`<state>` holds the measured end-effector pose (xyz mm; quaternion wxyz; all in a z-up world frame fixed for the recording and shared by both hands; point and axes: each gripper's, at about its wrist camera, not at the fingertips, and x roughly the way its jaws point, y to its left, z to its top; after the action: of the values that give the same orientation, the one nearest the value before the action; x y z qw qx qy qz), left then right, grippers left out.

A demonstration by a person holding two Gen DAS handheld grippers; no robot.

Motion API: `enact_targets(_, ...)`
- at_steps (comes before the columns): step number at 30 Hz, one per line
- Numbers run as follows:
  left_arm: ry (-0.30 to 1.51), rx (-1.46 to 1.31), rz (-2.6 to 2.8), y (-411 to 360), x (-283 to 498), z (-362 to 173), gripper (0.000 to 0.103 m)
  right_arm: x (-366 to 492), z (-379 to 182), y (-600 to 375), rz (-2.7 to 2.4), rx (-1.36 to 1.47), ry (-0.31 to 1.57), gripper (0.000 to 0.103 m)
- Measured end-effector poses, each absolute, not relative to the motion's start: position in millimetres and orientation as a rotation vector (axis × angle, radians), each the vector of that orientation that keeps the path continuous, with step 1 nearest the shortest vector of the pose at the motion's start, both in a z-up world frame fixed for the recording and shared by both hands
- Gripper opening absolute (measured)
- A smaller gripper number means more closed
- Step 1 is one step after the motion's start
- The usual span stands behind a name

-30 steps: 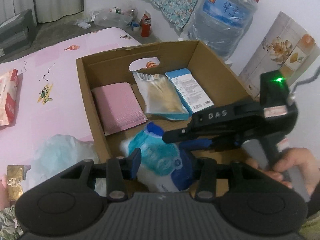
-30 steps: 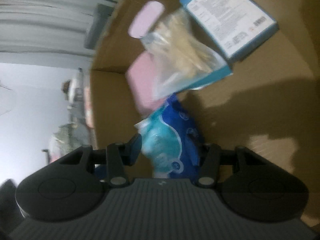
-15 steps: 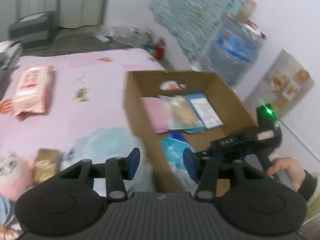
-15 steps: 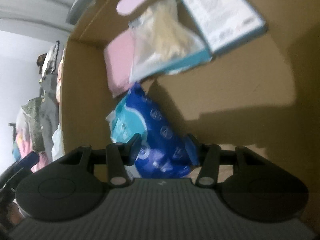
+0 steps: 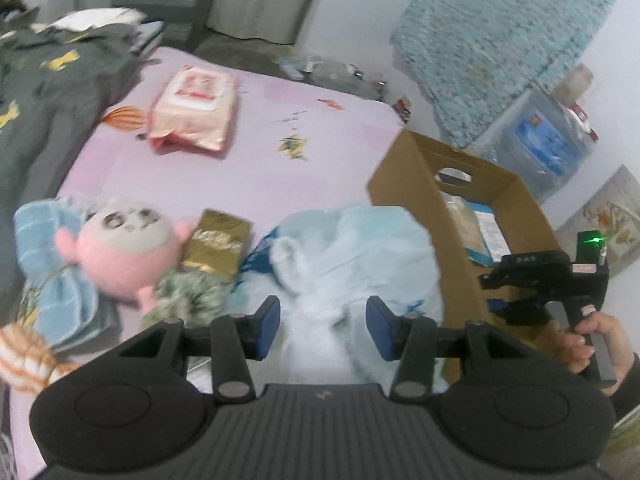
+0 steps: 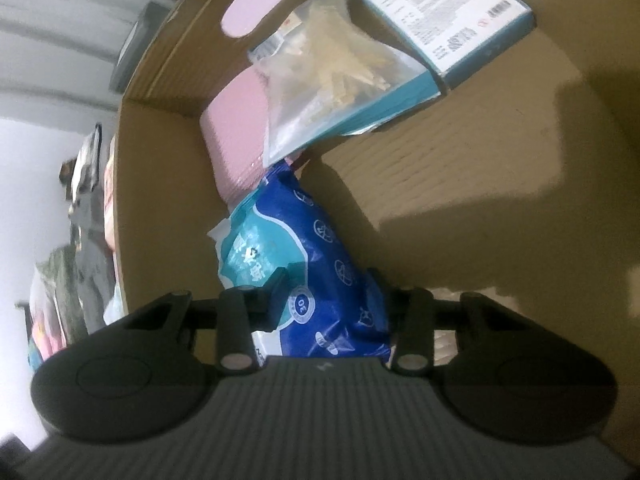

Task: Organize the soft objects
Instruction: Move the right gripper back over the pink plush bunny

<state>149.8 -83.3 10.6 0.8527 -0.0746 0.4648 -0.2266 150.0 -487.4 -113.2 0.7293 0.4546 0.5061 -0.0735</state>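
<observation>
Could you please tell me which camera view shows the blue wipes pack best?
The right wrist view: the blue wipes pack lies large inside the cardboard box, between the right gripper fingers. In the left wrist view the box wall hides it entirely.

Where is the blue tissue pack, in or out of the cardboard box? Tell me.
In. The blue tissue pack lies on the floor of the cardboard box, between the right gripper's fingers.
</observation>
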Motion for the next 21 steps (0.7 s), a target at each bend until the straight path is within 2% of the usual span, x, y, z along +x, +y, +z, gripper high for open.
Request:
enact_targets(9, 0.908, -0.148, -0.395, -39.0, 129.8, 13.1, 0.049, 150.4, -109.8, -491.5, -0.200, 1.042, 1.048, 0.039)
enact_targets(21, 0.790, -0.073, -0.181, 27.9, 94.4, 19.6, 0.050, 118.5, -20.1, -471.1, -0.026, 0.936, 0.832, 0.053)
